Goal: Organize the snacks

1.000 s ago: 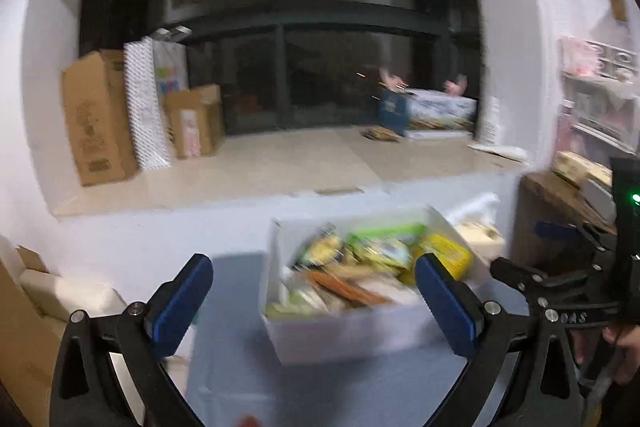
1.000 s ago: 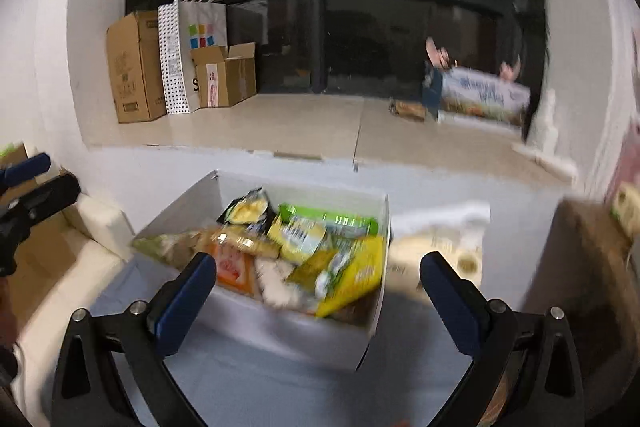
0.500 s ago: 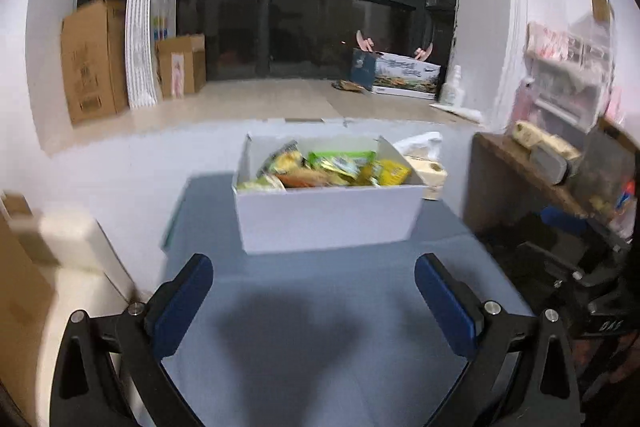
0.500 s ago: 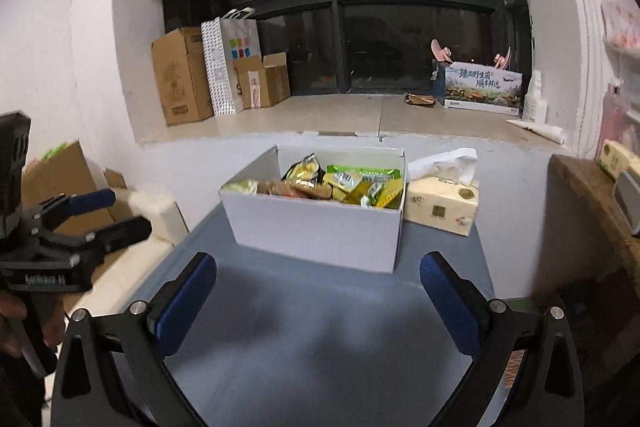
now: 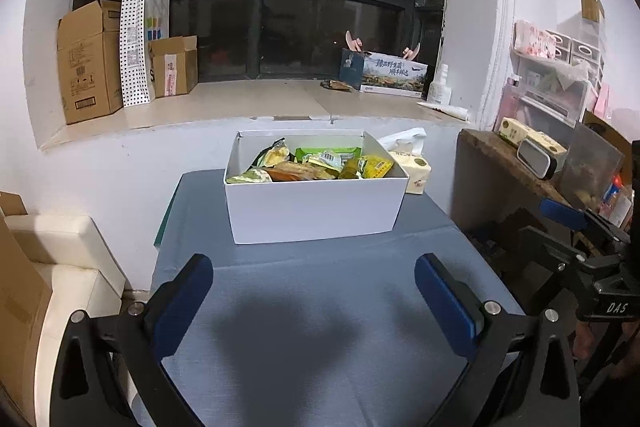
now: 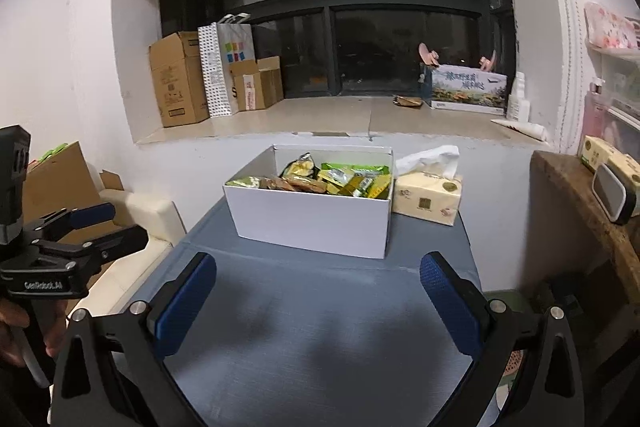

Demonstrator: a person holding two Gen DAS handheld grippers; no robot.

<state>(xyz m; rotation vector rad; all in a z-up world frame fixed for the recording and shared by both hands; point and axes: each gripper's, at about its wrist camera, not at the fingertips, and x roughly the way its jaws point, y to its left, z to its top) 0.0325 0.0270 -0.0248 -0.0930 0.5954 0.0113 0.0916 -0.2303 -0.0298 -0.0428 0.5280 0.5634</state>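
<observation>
I hold both tools spread and empty, left tool (image 5: 314, 291), right tool (image 6: 318, 293), over the grey counter (image 5: 320, 327); at 12 o'clock a white box (image 5: 314, 205) holds the snacks (image 5: 316, 165)

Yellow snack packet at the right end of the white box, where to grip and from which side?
Take the yellow snack packet by its raised upper edge, coming from above. It leans tilted on the pile against the right wall of the white box, so a side approach looks blocked. Both jaws are open.
</observation>
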